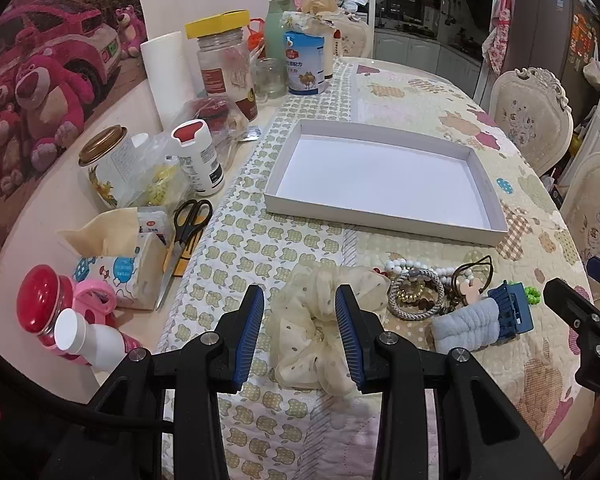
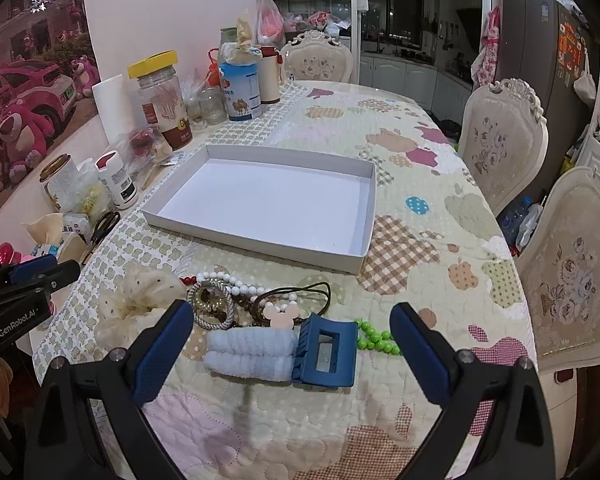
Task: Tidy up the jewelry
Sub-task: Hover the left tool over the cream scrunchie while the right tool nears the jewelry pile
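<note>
Both grippers (image 1: 300, 336) (image 2: 292, 356) open (tray (image 2: 256, 242) bare).

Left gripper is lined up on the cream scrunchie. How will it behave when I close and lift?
The scrunchie looks like sheer, gathered fabric, so it will probably squash flat between the left gripper fingers and hang limp. It seems very light. One edge lies against the bead pile, so a bracelet may snag and drag along.

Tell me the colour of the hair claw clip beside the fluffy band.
Dark blue hair claw clip; the right wrist view shows it best, touching the pale blue fluffy band.
</note>
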The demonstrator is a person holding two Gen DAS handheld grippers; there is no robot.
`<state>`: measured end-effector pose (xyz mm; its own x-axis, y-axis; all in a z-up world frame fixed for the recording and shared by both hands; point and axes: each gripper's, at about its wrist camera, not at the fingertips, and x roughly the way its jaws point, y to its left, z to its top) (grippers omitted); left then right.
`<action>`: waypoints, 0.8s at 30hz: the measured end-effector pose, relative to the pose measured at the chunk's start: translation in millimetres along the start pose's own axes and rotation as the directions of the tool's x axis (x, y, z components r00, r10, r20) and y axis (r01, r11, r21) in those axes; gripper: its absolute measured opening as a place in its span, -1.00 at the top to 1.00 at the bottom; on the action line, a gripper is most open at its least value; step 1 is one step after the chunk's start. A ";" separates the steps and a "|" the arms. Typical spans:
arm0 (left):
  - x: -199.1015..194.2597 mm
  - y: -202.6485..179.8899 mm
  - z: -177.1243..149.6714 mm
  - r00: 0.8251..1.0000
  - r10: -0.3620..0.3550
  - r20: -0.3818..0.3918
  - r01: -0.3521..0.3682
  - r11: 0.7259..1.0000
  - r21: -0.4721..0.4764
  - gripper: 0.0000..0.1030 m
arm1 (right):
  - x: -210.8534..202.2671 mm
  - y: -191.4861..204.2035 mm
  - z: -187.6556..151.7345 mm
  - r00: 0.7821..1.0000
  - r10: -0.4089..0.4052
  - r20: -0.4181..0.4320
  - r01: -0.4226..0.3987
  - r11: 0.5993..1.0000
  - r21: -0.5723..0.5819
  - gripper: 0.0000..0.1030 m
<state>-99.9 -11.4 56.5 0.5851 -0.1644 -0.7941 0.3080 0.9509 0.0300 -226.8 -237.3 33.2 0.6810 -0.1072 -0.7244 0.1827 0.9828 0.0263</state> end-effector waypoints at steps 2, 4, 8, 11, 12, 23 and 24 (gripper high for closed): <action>0.9 0.3 -0.6 1.000 -0.001 -0.002 0.001 1.000 -0.004 0.49 | 0.1 0.5 0.1 1.000 -0.001 0.001 0.001 1.000 -0.004 -0.96; 1.3 1.9 -0.1 1.000 -0.001 -0.002 0.001 1.000 -0.006 0.49 | 0.2 1.6 0.9 1.000 -0.002 0.001 0.002 1.000 -0.008 -0.96; 1.3 2.0 0.1 1.000 -0.001 -0.003 0.001 1.000 -0.005 0.48 | 0.0 2.8 0.8 1.000 0.001 0.002 -0.001 1.000 -0.010 -0.96; 2.0 2.6 -0.3 1.000 -0.004 -0.005 0.004 1.000 -0.006 0.49 | 0.7 3.5 0.4 1.000 0.002 -0.003 -0.002 1.000 -0.013 -0.96; 2.2 3.0 -0.2 1.000 -0.003 -0.005 0.003 1.000 -0.006 0.48 | 1.0 3.7 0.2 1.000 0.002 -0.005 -0.002 1.000 -0.014 -0.96; 4.5 5.3 -1.5 1.000 -0.010 -0.013 0.010 1.000 -0.010 0.48 | 4.1 5.2 -2.2 1.000 0.005 -0.016 -0.005 1.000 -0.017 -0.96; 4.7 5.6 -1.4 1.000 -0.010 -0.013 0.010 1.000 -0.011 0.48 | 4.0 5.1 -2.0 1.000 0.004 -0.014 -0.004 1.000 -0.017 -0.96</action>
<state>-96.4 -6.5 52.1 0.5722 -0.1706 -0.8022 0.3058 0.9520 0.0157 -224.6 -232.4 29.1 0.6716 -0.1012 -0.7340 0.1676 0.9857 0.0174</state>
